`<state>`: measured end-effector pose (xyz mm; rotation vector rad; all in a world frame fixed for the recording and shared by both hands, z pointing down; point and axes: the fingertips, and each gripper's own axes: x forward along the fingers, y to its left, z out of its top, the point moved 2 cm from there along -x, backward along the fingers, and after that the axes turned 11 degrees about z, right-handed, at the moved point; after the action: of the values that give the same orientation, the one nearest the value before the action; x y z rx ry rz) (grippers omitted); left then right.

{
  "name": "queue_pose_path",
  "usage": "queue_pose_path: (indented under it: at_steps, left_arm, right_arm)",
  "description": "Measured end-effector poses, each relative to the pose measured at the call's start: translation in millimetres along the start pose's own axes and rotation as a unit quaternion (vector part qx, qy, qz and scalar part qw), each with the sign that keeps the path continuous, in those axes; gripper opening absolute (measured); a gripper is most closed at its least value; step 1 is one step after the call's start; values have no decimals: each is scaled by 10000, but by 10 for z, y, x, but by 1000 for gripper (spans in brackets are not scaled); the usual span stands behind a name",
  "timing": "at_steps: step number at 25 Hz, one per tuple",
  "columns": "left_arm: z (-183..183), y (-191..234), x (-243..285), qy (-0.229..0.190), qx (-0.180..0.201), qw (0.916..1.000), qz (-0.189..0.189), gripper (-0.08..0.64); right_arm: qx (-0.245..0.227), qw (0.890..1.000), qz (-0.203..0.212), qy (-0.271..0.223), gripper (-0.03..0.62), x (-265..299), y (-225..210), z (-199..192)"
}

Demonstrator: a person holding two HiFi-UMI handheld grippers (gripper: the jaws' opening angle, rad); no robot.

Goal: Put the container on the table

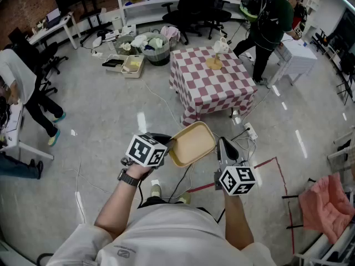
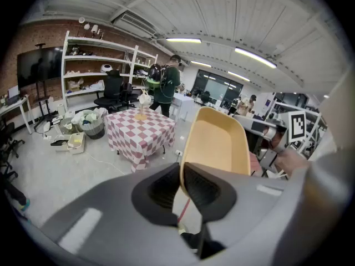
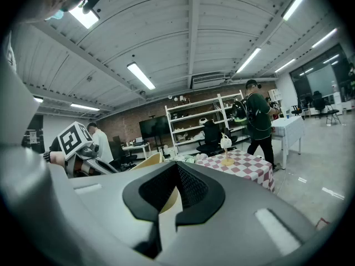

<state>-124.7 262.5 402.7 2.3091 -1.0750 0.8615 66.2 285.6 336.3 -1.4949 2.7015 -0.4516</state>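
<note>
My left gripper (image 1: 171,146) (image 2: 182,176) is shut on the left rim of a tan, shallow plastic container (image 1: 192,144) (image 2: 219,143), which I hold in the air above the floor, tilted. Just beside the container's right edge is my right gripper (image 1: 223,144) (image 3: 177,168), its jaws together with nothing between them. In the right gripper view the container (image 3: 148,160) shows behind the left jaw. The table (image 1: 211,87) (image 2: 138,131) (image 3: 239,162), under a red-and-white checked cloth, stands a few steps ahead. It bears a small white figure on a tan base (image 1: 216,57).
A person in a green top with a backpack (image 1: 269,15) stands at the table's far right corner. Baskets and boxes of clutter (image 1: 145,47) lie to its left. A power strip and cables (image 1: 249,131) run across the floor between me and the table. Office chairs (image 1: 194,10) are behind.
</note>
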Motion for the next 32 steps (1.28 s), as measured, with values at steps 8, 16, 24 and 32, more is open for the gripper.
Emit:
queue_pose_path:
  at_steps: [8,16,24,32]
  left_arm:
    - [22,-105,34,18,-18,10000,6,29]
    - [134,-69,124,-79,-124,9998,154,31]
    - [159,-161,268,38,-222,9996,198,31]
    - [269,-158,551,165,-178,9997,102,31]
  right_arm:
    - [-8,10000,59,28,9,-48,-63,20]
    - [86,9989,303,-333,11,-91,-173,199]
    - [266,9988,257,-330,11,-189,-402,159]
    - [326,9988,145,-349,11,-115,-626,169]
